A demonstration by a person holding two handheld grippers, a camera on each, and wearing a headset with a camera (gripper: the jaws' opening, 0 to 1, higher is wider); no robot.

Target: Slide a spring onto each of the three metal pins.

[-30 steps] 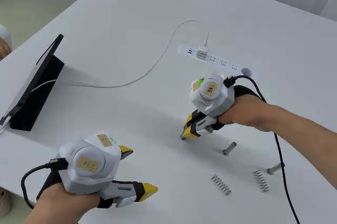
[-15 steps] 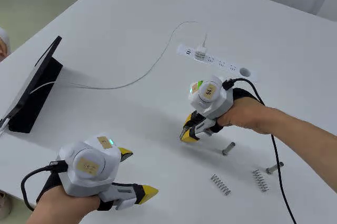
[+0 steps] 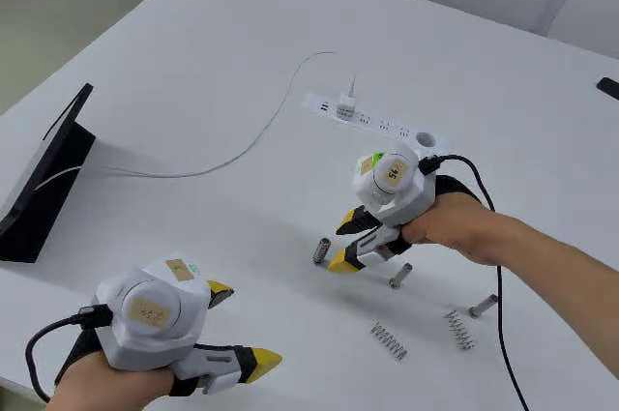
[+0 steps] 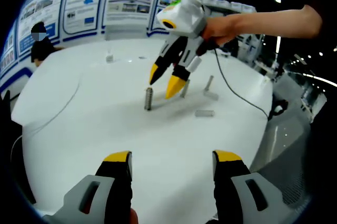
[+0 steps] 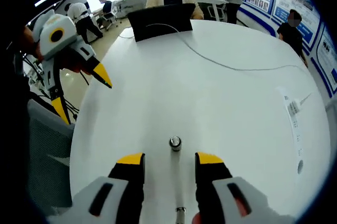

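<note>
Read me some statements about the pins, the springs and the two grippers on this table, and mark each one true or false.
1. Two loose springs lie flat on the white table. True.
2. The left gripper is shut on a spring. False: it is open and holds nothing.
3. An upright pin stands close to the tips of the right gripper. True.
4. All three pins stand upright. False: two pins lie on their sides.
5. A white power strip lies on the table beyond the right gripper. True.
</note>
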